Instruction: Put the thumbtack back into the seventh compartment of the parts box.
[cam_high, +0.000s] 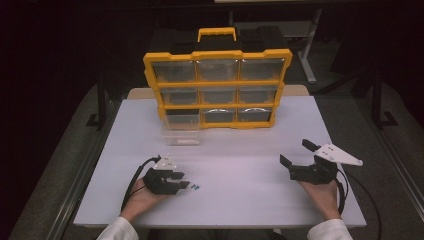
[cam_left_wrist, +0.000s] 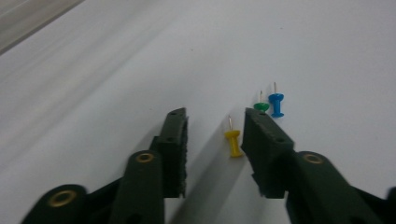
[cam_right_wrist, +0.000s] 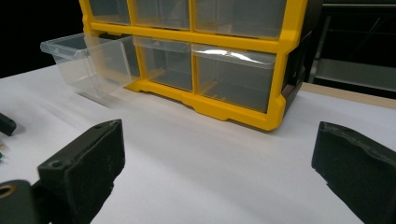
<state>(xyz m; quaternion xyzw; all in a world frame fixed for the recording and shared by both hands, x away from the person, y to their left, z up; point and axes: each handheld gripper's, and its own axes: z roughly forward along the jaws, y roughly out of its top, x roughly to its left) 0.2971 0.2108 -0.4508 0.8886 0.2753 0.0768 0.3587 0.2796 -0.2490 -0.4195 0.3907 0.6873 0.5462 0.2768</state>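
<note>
From above: a yellow organiser (cam_high: 217, 87) stands at twelve o'clock on a white table (cam_high: 250, 170), one clear drawer (cam_high: 181, 131) pulled out; left gripper (cam_high: 181, 181) at seven, right gripper (cam_high: 299, 156) at four. Left gripper view: jaws apart around a yellow pin (cam_left_wrist: 233, 139); green pin (cam_left_wrist: 261, 105) and blue pin (cam_left_wrist: 276, 102) at one o'clock. Right gripper view: jaws wide apart, empty, facing the organiser (cam_right_wrist: 224, 46).

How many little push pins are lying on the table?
3. The yellow pin lies between the left gripper's open jaws, near one jaw. The green pin and the blue pin lie side by side just past that jaw's tip. More could be hidden behind the gripper.
</note>
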